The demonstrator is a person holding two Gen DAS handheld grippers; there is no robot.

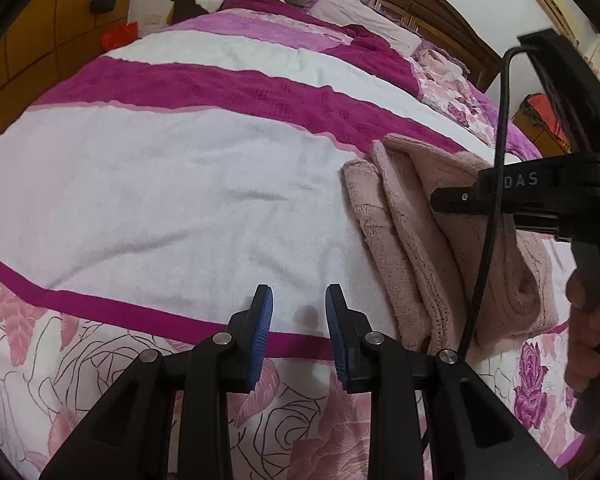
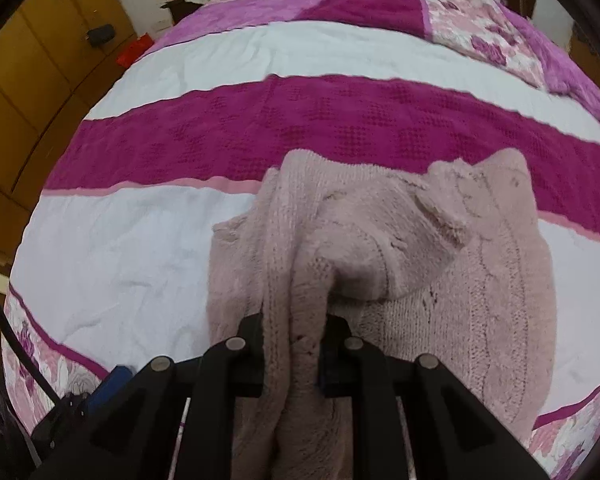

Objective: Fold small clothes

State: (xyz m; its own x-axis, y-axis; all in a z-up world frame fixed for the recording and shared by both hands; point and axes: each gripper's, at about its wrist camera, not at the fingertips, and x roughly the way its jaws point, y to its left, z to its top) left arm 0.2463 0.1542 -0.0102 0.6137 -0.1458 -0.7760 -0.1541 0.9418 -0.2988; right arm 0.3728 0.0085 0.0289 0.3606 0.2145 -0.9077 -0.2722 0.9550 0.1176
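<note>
Pink knit sweater is mid-fold: your right gripper clamps 1 bunched edge. Lay it flat next. Your left gripper stands empty, pads slightly apart.

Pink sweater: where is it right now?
The sweater lies on the striped blanket; the right gripper pinches its near edge.

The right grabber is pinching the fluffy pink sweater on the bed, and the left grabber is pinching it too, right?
Not quite. The right gripper is pinching the pink sweater on the bed, as the right wrist view shows. But the left gripper holds nothing: the left wrist view shows only bedspread between its blue pads, with the sweater off to its side.
</note>
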